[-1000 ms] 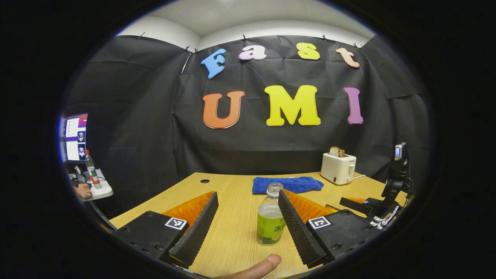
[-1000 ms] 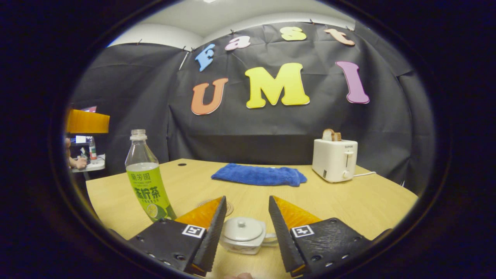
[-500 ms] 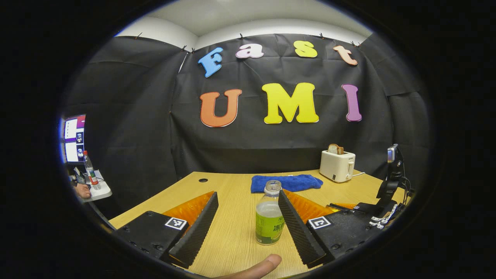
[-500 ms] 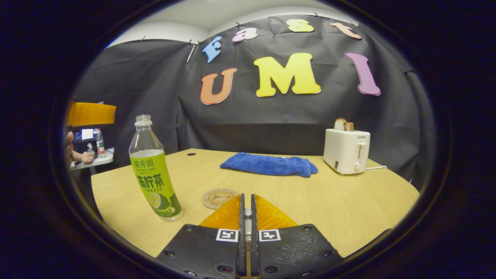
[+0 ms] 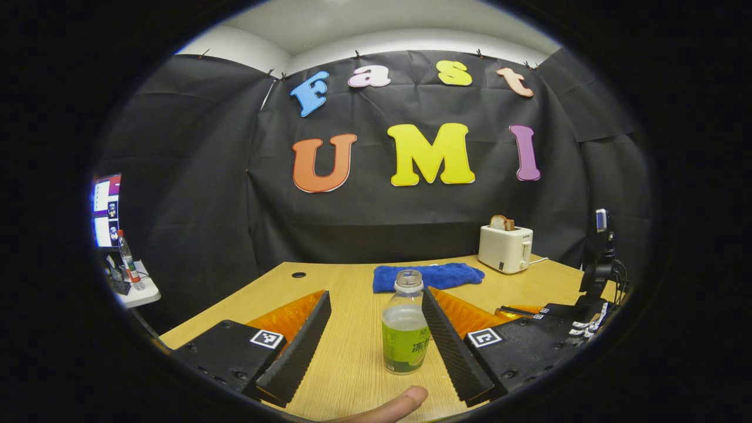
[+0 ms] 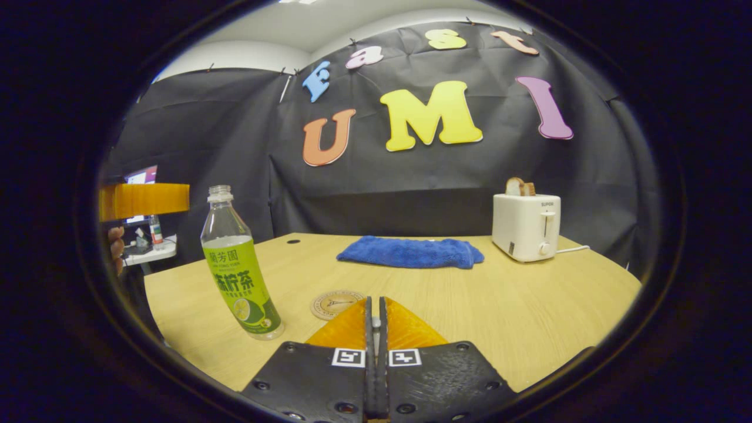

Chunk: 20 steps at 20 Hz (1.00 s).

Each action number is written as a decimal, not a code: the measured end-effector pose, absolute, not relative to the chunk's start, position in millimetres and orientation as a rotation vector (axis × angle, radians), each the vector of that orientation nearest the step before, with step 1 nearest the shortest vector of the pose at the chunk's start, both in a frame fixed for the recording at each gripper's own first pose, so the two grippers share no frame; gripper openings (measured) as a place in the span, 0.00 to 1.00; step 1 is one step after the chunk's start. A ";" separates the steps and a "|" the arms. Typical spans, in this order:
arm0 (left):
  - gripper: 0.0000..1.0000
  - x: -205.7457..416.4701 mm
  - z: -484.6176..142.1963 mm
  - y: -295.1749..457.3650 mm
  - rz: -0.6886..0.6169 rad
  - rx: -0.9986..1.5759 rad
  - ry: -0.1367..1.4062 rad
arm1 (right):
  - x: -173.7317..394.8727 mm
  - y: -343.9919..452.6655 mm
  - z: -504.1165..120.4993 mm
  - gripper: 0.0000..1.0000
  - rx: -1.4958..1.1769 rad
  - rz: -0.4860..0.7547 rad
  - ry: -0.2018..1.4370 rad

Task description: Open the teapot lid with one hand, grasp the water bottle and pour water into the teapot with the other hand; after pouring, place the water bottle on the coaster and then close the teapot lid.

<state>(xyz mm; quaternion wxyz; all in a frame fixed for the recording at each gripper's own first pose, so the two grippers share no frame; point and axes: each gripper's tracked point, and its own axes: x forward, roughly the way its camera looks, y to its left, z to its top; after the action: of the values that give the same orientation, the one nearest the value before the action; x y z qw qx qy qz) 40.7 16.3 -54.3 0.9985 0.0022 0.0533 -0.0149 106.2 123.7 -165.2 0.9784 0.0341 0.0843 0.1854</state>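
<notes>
Left gripper point(image 5: 376, 329) spread wide, level with the table point(image 5: 352, 364); bottle point(image 5: 404, 329) stands upright between its fingers, close against the right-hand one, clear of the other. Not gripped yet. Right gripper point(image 6: 376, 329) drawn tight, fingers nearly meeting, with something small and pale showing in the slit between them. Probably the lid knob, but too little shows to be sure, and the teapot itself is hidden below the fingers. Bottle point(image 6: 238, 267) in the right gripper view: clear plastic, cap off, green label, liquid standing just above the label, neck empty. It sits to the left of the round coaster point(image 6: 336, 304), near but not on it. Coaster is bare, flat, just ahead of the right gripper's tips. Progress, as I judge it: early. Lid step may be under way; bottle grasp pending. Left to do: close on bottle, pour, set bottle on coaster, lid back on. Also on the table, further back: blue cloth point(image 6: 411, 252), toaster point(image 6: 527, 226).
</notes>
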 end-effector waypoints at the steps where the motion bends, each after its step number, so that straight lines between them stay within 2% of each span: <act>1: 0.98 42.0 -57.3 16.9 -0.031 0.005 0.114 | 105.0 123.2 -159.1 0.00 0.076 0.375 0.158; 11: 0.98 46.2 -69.8 -4.4 -0.111 -0.004 0.126 | 79.5 84.8 -78.9 0.00 0.085 0.329 0.038; 20: 0.98 62.1 -99.5 -23.3 -0.123 -0.046 0.146 | 70.8 53.5 -53.8 0.00 0.072 0.269 0.002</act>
<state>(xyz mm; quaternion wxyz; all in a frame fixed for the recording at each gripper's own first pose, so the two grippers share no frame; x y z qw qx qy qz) 62.1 -23.3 -99.5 0.9952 -0.0228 0.0731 -0.0614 70.8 53.5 -53.8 0.9903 0.0357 0.0011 0.1341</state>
